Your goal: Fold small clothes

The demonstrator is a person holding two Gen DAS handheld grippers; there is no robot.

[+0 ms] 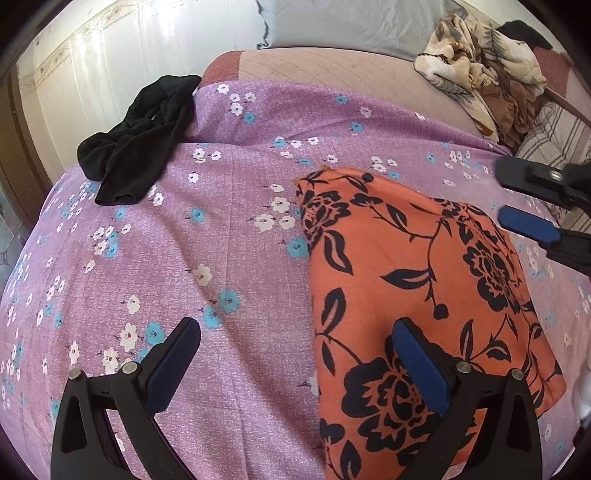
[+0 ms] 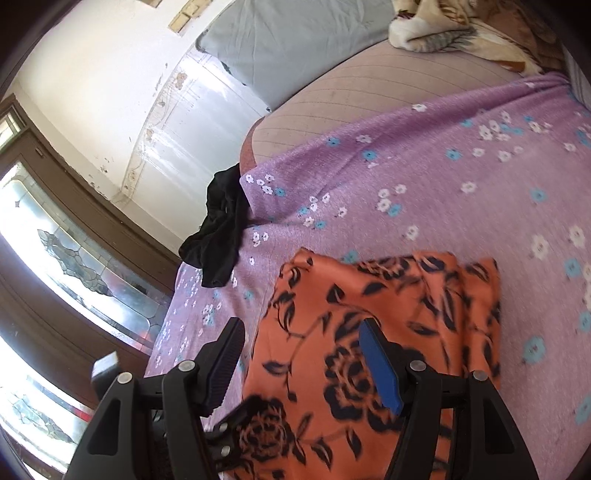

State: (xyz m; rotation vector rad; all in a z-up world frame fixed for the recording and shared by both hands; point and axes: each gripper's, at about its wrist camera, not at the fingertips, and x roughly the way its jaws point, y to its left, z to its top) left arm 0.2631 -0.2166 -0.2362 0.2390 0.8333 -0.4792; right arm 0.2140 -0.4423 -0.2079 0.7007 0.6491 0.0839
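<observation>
A purple floral bedsheet [image 1: 229, 236] covers the bed. On it lies the folded orange cloth with black flowers [image 1: 417, 280], a crumpled black garment [image 1: 136, 140] well apart. Left gripper [image 1: 295, 354] and right gripper [image 2: 301, 354] hover with jaws spread, empty.

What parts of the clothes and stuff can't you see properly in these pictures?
- Orange flowered cloth: left wrist view, its near edge is hidden behind the left gripper; in the right wrist view it is motion-blurred.
- Black garment: right wrist view, partly hidden behind the purple sheet fold.
- Right gripper: left wrist view, cut off by the frame edge.
- Beige blanket: right wrist view, cropped at the top.
</observation>
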